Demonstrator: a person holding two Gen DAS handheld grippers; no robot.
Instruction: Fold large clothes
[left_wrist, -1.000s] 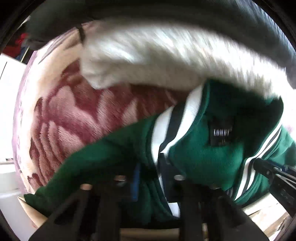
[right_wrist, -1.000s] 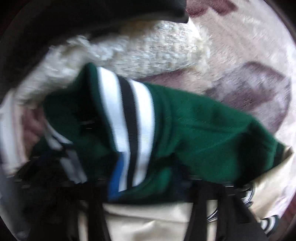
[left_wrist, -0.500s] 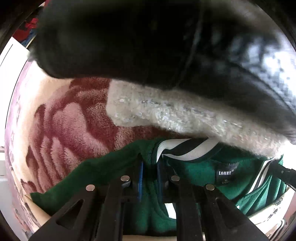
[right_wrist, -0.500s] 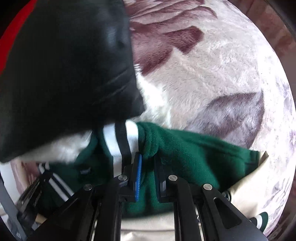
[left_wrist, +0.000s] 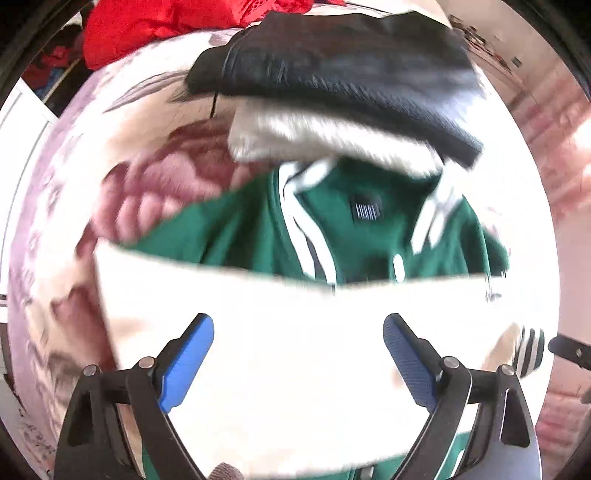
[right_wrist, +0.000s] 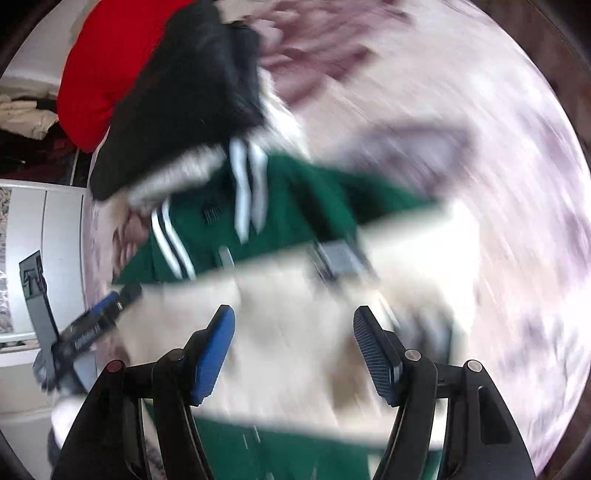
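Observation:
A green jacket (left_wrist: 373, 236) with white and black striped collar and cream sleeves lies on a floral blanket (left_wrist: 155, 184). A cream sleeve (left_wrist: 295, 332) is folded across its front. My left gripper (left_wrist: 298, 365) is open and empty above the cream sleeve. In the right wrist view the same jacket (right_wrist: 303, 199) lies folded with the cream sleeve (right_wrist: 295, 332) across it, and my right gripper (right_wrist: 293, 350) is open and empty above it. Both views are motion-blurred.
A black jacket with white fleece lining (left_wrist: 343, 81) lies just beyond the green collar, also in the right wrist view (right_wrist: 177, 103). A red garment (left_wrist: 155, 26) lies behind it. The left gripper's body (right_wrist: 88, 328) shows at left. White furniture (right_wrist: 44, 236) borders the bed.
Both grippers have let go of the green collar, opened, and pulled back and up. The jacket now lies folded with the cream sleeve across it.

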